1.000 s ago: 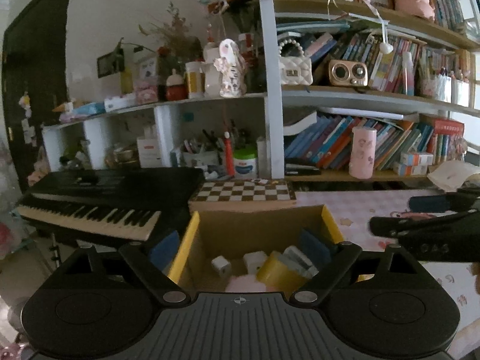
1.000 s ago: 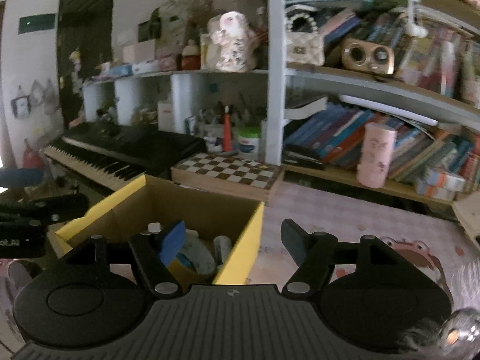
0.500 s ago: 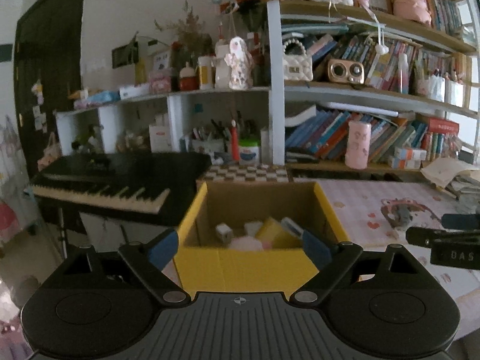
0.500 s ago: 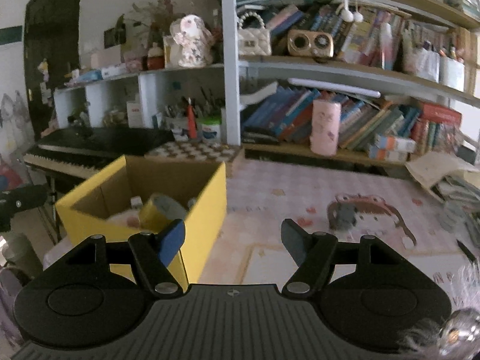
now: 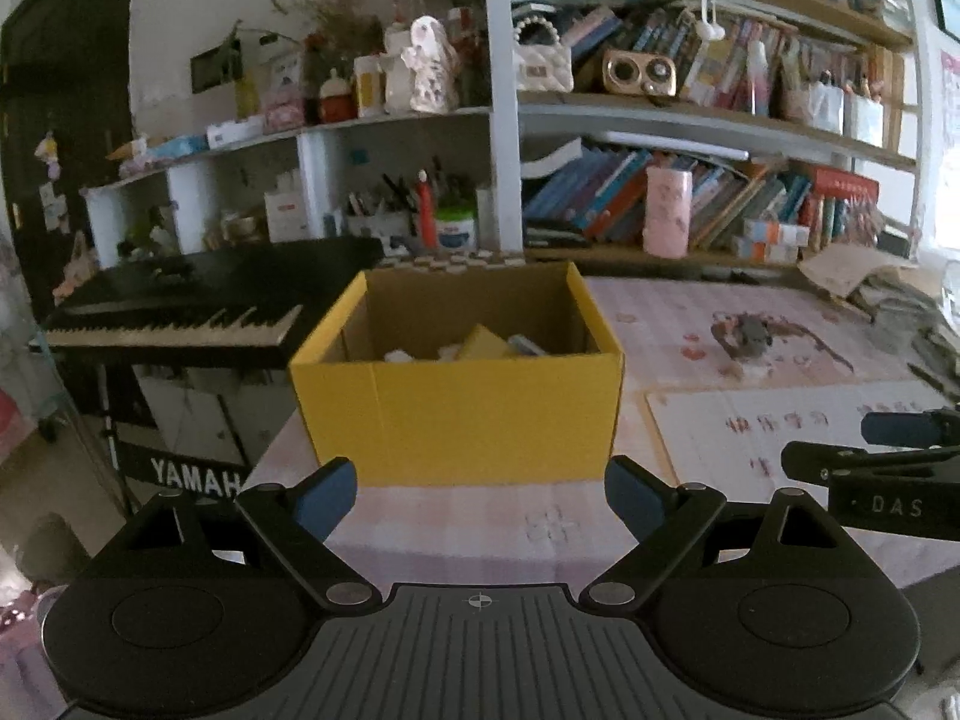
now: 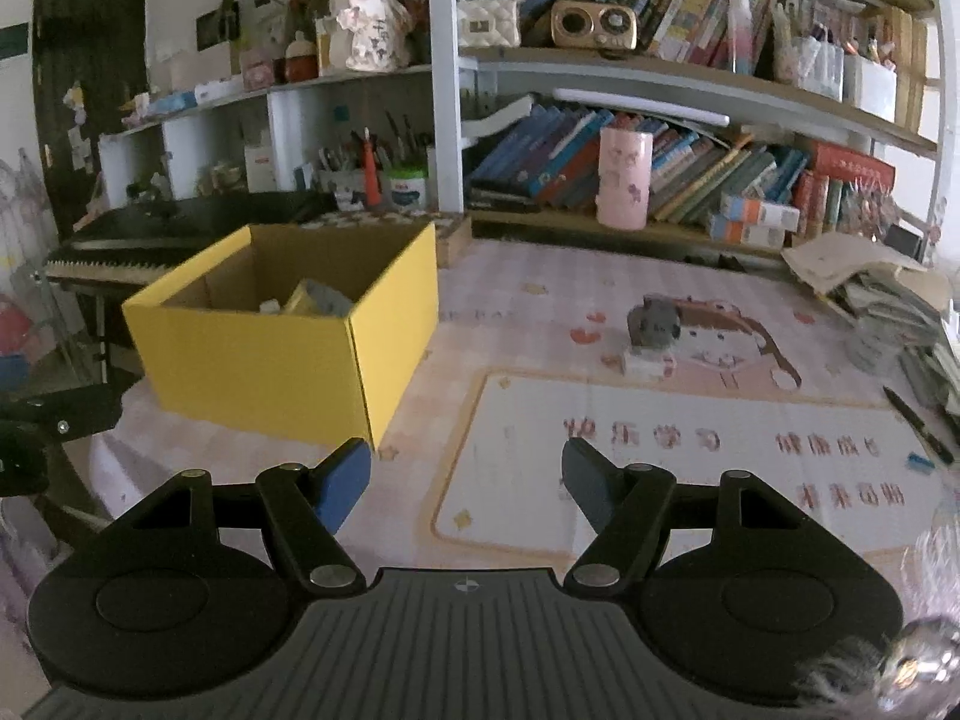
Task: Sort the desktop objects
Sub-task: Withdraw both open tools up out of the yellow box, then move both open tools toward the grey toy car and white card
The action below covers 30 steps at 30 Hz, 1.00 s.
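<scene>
Both hands are hanging back from the yellow box [image 5: 456,414], which is sitting on the bench [image 6: 600,420] with several small things already inside. The left gripper [image 5: 480,495] is standing wide and empty; the right gripper [image 6: 465,483] is parted, grasping nothing. A grey object [image 6: 654,324] is lying out on the mat, likely next: the right gripper is needing to reach over and straddle it.

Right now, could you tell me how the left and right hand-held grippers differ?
The left hand-held gripper is spread wider than the right hand-held gripper. The left faces the yellow box squarely; the right points at the printed mat, with the box off to its left. Both are open and empty.
</scene>
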### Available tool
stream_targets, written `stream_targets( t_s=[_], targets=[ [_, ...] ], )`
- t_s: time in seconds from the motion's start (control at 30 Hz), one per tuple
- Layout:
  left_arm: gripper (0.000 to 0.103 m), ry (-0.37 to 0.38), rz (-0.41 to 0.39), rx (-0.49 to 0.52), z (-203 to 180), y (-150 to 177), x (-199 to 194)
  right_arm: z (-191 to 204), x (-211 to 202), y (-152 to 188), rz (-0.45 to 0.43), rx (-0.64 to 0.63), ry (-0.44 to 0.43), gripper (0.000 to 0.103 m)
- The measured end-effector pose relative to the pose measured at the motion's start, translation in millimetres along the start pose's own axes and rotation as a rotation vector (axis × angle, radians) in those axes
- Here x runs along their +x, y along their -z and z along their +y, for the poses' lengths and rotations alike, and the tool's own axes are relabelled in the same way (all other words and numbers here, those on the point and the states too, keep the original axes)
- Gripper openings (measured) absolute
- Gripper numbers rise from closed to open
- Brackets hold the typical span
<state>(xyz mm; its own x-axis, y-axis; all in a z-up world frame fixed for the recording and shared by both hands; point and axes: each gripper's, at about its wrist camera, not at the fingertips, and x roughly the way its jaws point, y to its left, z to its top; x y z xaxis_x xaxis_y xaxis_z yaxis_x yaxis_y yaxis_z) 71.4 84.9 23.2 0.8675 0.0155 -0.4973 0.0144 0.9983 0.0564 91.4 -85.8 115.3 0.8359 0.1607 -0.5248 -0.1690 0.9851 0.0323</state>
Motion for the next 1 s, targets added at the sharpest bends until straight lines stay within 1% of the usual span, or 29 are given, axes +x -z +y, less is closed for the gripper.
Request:
stream_targets(
  t_s=[0.13, 0.23, 0.47, 0.77, 1.0],
  targets=[
    [0.092, 0.010, 0.008, 0.001, -5, 10, -8, 2, -11, 14, 0.011, 0.006, 0.011, 0.068],
    [0.092, 0.013, 0.013, 0.006, -8, 18, -13, 4, -18, 21, 0.015, 0.005, 0.024, 0.071],
    [0.092, 0.026, 0.028, 0.021, -17, 32, -19, 6, -29, 32, 0.034, 0.001, 0.039, 0.071],
    [0.092, 0.067, 0.047, 0.034, -26, 35, -14, 0, -36, 40, 0.056, 0.015, 0.076, 0.073],
    [0.092, 0.115, 0.066, 0.064, -41, 37, -9, -15, -38, 47, 0.074, 0.067, 0.121, 0.073]
  ],
)
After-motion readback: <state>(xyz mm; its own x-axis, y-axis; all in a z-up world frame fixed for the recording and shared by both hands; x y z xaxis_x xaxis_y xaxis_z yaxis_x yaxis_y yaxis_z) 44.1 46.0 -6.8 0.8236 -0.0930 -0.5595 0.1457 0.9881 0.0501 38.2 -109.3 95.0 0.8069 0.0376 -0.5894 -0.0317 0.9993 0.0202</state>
